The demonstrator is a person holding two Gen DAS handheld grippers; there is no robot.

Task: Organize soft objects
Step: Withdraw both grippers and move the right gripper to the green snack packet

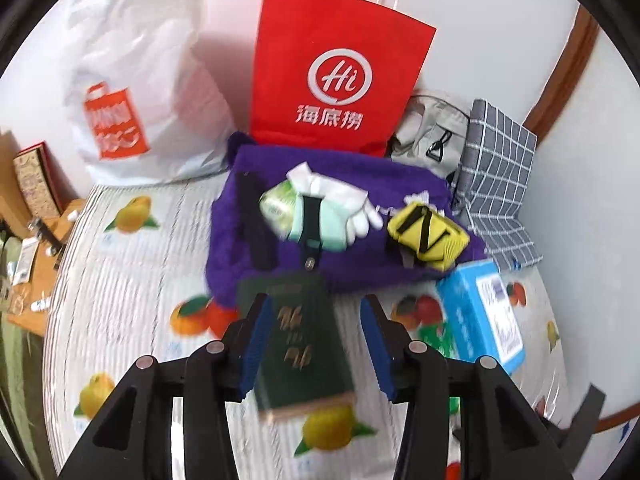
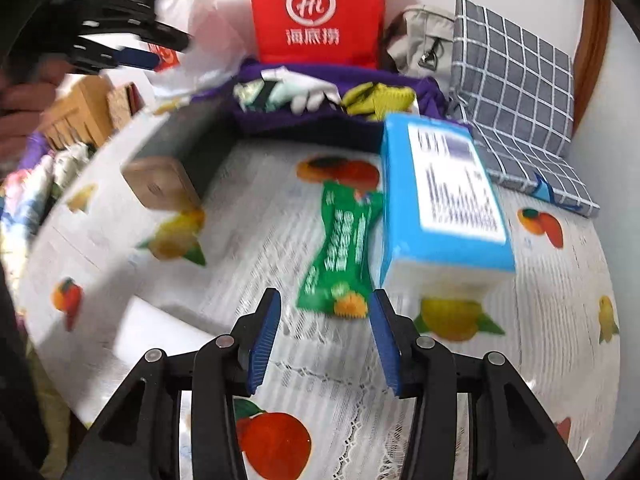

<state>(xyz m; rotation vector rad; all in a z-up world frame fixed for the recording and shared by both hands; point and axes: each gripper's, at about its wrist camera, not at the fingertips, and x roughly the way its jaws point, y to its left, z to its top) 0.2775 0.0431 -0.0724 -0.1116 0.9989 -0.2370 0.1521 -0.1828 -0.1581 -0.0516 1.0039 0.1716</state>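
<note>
Blurring green book [image 1: 302, 344] between spread left tool [image 1: 314, 344]; right tool [image 2: 325, 340] agape, empty

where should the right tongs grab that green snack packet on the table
Across the narrow waist of the green packet, coming from above. It lies flat on the tablecloth and pinches in at mid-length, so the open right tongs can span it there. Its right edge sits close to the blue box, so stay clear of that side.

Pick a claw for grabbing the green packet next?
Right. The right claw is open with the green packet lying just ahead of its tips. The left claw is open over the dark green book.
</note>
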